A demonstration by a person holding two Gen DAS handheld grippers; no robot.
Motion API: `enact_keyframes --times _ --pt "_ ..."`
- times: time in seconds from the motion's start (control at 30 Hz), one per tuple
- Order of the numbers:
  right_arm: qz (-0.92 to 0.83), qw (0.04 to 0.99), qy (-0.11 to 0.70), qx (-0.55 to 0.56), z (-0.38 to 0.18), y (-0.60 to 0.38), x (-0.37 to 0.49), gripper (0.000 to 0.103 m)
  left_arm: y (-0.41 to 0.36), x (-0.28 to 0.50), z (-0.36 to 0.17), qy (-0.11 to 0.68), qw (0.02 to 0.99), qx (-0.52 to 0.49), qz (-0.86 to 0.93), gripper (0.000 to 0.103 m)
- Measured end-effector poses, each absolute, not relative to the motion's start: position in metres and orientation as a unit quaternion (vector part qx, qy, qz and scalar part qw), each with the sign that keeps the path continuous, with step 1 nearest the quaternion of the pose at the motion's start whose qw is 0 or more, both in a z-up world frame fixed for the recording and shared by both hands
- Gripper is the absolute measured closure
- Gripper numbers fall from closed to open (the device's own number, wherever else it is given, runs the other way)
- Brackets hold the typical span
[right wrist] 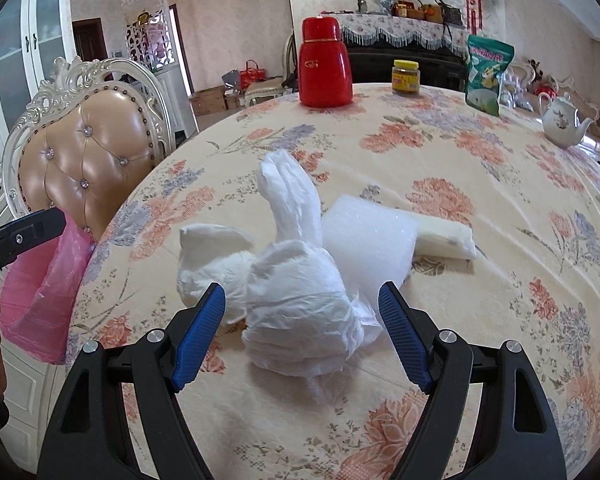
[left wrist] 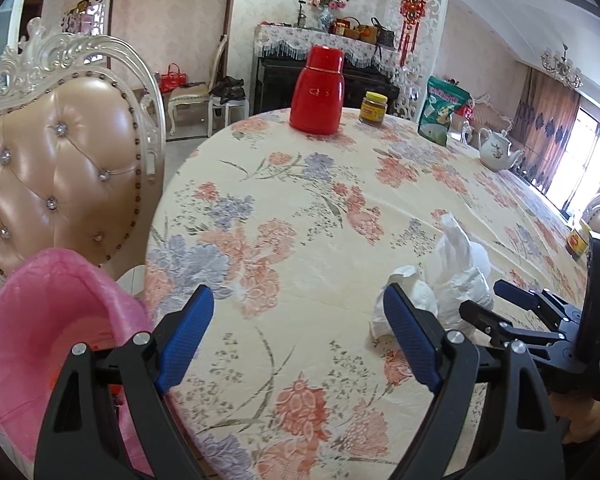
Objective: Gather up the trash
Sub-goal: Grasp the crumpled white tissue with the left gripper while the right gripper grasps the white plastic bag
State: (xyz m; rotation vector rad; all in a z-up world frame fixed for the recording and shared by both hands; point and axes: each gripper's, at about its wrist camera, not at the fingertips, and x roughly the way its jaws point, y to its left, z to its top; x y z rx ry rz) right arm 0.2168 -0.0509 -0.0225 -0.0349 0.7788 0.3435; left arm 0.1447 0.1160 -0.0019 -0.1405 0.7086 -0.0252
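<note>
Left to right, as viewed from the two wrist cameras.

Pink bin bag (left wrist: pixel 56 320): hanging open-mouthed off the counter's (left wrist: pixel 300 208) left edge, below and to the left of the left gripper (left wrist: pixel 298 336); probably kept there, mouth upward, for receiving the trash.

Left gripper: standing released, nothing lying between the blue pads (left wrist: pixel 186 336), only bare floral cloth ahead; apparently waiting near the bag rather than reaching.

Crumpled tissue (right wrist: pixel 212 264): lying just ahead of the right gripper's (right wrist: pixel 302 334) left pad, touching the white plastic bag (right wrist: pixel 300 292).

White plastic bag: sitting directly ahead of the right gripper and partly between the spread pads, not yet being pressed. Long axis running away from the gripper, with the bunched body nearest and the twisted neck (right wrist: pixel 288 192) rising up and away, leaning slightly left.

Right gripper: standing released, straddling the bag's body crosswise to that axis, seemingly lining up for a pinch.

Foam sheet (right wrist: pixel 364 232) and flat packet (right wrist: pixel 446 240): lying beyond the bag, ahead and to the right, the packet's long axis running left to right.
</note>
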Motion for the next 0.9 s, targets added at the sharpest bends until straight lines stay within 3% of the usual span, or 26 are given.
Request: enact_keyframes --times 0.33,0.53,0.9 --pt "0.161 0.903 0.398 -0.025 -0.04 -0.052 0.224 0.028 0.092 0.17 -0.022 0.367 0.926 -0.074 -0.046 0.022" --pt "0.168 0.896 0.41 -0.018 -0.045 -0.054 0.228 0.046 0.073 0.184 -0.035 0.381 0.917 -0.081 -0.081 0.025" --pt "0.174 0.897 0.406 -0.011 -0.04 -0.058 0.224 0.055 0.052 0.211 -0.06 0.413 0.895 -0.1 -0.132 0.031"
